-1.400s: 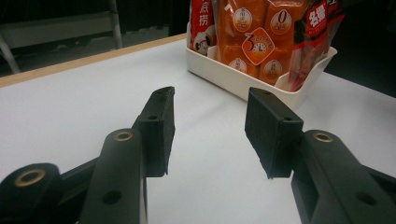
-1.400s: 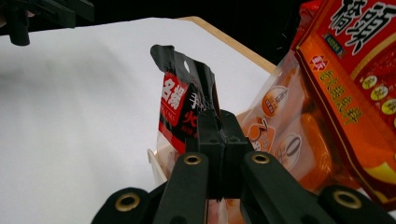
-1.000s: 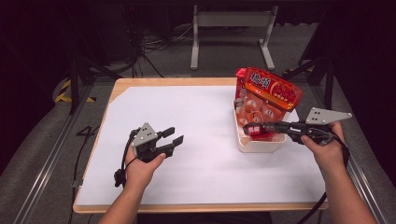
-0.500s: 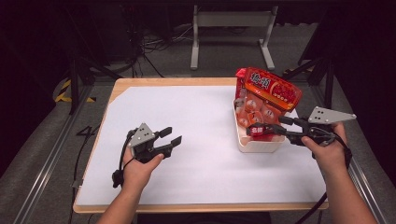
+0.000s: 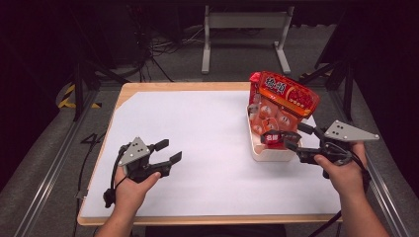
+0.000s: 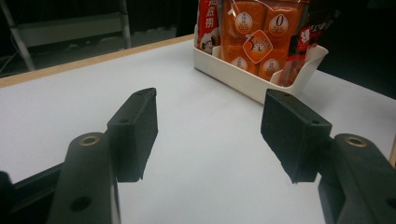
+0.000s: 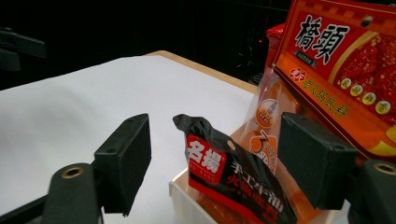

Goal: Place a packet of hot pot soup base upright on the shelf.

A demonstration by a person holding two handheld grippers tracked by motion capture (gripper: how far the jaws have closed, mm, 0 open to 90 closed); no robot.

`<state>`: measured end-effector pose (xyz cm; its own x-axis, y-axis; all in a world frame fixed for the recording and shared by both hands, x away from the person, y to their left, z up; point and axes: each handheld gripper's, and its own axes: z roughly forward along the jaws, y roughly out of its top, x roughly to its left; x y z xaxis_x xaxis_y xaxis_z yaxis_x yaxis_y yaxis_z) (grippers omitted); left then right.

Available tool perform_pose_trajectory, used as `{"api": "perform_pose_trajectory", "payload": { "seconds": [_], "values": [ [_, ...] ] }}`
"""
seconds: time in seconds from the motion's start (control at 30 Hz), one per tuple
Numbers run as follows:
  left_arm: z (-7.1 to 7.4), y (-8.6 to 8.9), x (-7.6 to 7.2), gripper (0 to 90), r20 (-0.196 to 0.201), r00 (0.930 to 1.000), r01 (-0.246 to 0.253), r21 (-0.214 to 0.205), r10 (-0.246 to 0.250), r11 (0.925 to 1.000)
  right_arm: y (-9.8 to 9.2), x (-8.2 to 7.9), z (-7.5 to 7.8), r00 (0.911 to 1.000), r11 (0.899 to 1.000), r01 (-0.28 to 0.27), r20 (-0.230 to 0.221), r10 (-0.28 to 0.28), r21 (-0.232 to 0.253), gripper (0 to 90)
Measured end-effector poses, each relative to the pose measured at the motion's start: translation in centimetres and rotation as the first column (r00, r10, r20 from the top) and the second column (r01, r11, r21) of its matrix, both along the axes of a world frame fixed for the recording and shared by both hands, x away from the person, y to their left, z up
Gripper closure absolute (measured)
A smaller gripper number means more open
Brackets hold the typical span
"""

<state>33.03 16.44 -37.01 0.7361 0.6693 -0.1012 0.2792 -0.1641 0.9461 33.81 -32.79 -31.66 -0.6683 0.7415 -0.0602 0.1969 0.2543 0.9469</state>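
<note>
Showing black packet (image 7: 233, 179) lettering close-up.

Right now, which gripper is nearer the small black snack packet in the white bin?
Right. The right gripper has open jaws flanking the black packet; the left gripper sits far across the table.

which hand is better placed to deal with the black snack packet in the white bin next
Right. The right gripper is at the white bin, open fingers flanking the black packet. The left gripper is far across the table.

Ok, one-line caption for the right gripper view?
Right tool, jaws just opened, behind a black snack packet standing in the white bin.
</note>
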Motion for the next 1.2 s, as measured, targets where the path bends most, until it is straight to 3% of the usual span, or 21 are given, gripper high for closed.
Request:
{"api": "perform_pose_trajectory", "payload": {
  "seconds": [0.17, 0.33, 0.7, 1.2],
  "values": [
    [0.1, 1.3, -0.6, 36.0, 0.005, 0.9998, -0.021, 0.006, 0.021, 0.9998, -0.3, -0.9, -0.8, 0.9988, 0.999, 0.049, 0.003, -0.049, -0.022, 25.3],
    [0.0, 2.4, -1.0, 35.5, 0.0, 0.9992, -0.039, 0.004, 0.039, 0.9992, -0.8, -1.2, -1.7, 0.9948, 0.995, 0.096, -0.03, -0.097, -0.03, 25.2],
    [-0.2, 4.3, -1.5, 31.9, 0.041, 0.9981, -0.046, 0.001, 0.046, 0.9989, -1.7, -1.7, -3.8, 0.9957, 0.995, 0.089, -0.02, -0.09, -0.047, 21.6],
    [-1.2, 5.2, -1.0, 30.0, -0.006, 0.9981, -0.061, 0.022, 0.061, 0.9979, -2.2, -1.3, -5.9, 0.9935, 0.994, 0.094, -0.06, -0.097, -0.056, 21.6]
  ]
}}
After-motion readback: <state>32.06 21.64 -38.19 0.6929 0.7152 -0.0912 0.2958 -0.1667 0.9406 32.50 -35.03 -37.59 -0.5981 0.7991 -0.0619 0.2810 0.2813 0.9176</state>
